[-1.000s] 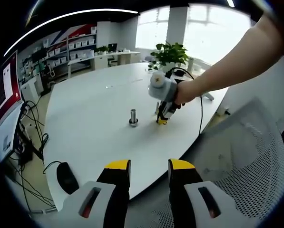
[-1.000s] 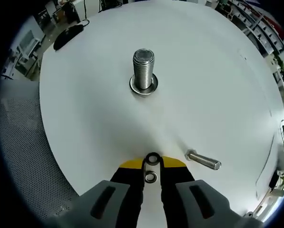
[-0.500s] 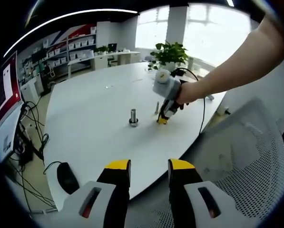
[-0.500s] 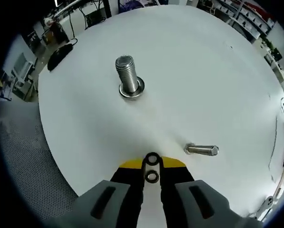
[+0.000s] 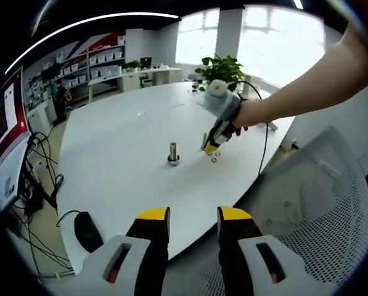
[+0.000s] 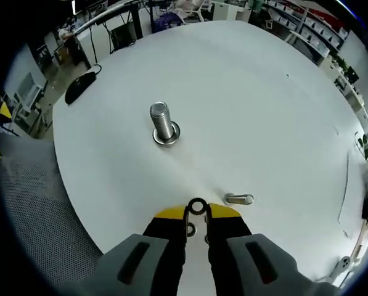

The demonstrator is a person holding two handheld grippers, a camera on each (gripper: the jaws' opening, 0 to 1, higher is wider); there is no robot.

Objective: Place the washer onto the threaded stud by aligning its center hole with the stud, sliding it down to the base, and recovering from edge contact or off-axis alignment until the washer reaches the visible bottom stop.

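We've lifted the right gripper (image 6: 197,213) off the table (image 6: 264,111) since a moment ago, so the threaded stud (image 6: 163,123) looks further off. Its jaws are pinched nearly closed on the washer (image 6: 197,206), held edge-up at the tips. Next we need to line it up. The left gripper (image 5: 193,217) hangs back, half open, empty.

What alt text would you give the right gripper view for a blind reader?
The right gripper pinches a small washer between its yellow-tipped jaws above a white table. An upright threaded stud stands ahead, and a loose bolt lies nearby.
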